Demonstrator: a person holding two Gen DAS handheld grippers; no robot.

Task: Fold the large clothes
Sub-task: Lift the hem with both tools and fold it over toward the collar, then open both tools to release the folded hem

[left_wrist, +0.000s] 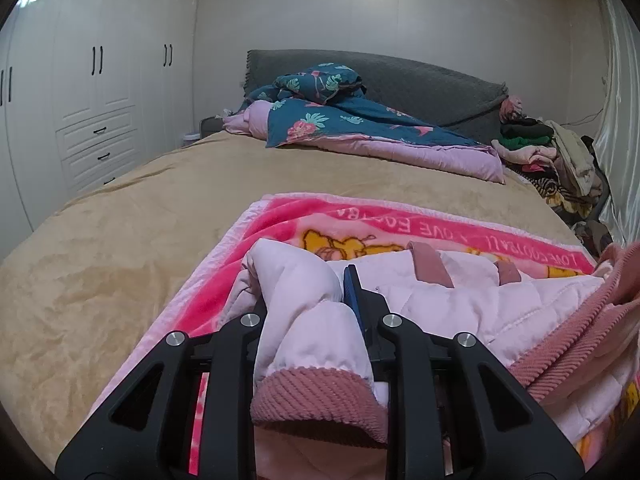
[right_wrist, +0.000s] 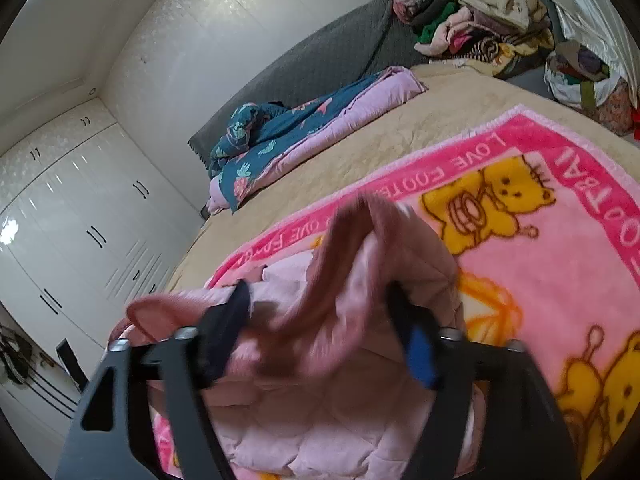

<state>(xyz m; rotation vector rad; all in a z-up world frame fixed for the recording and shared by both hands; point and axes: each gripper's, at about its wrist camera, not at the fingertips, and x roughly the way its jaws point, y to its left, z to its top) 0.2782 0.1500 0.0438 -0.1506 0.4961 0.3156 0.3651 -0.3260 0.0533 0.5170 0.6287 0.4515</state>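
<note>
On pink blanket (left_wrist: 280, 216): jacket (left_wrist: 460, 300) lengthwise left-right.

Wardrobe (left_wrist: 92, 92): white, dark handles, left of the tool
Headboard (left_wrist: 420, 84): grey, far ahead
Bed cover (left_wrist: 140, 216): tan
Curtain (left_wrist: 616, 128): pale, right
Walls (left_wrist: 360, 8): light grey

- The left wrist view sat low and close over a pink jacket (left_wrist: 460, 304), facing level up the bed (left_wrist: 120, 240) toward the grey headboard (left_wrist: 420, 80).
- The right wrist view was equally close, rolled sideways, facing the same headboard (right_wrist: 320, 56).
- Both shared the cartoon blanket (left_wrist: 304, 216), teal quilt (left_wrist: 340, 120), wardrobe (left_wrist: 100, 92) and clothes pile (left_wrist: 560, 148).
</note>
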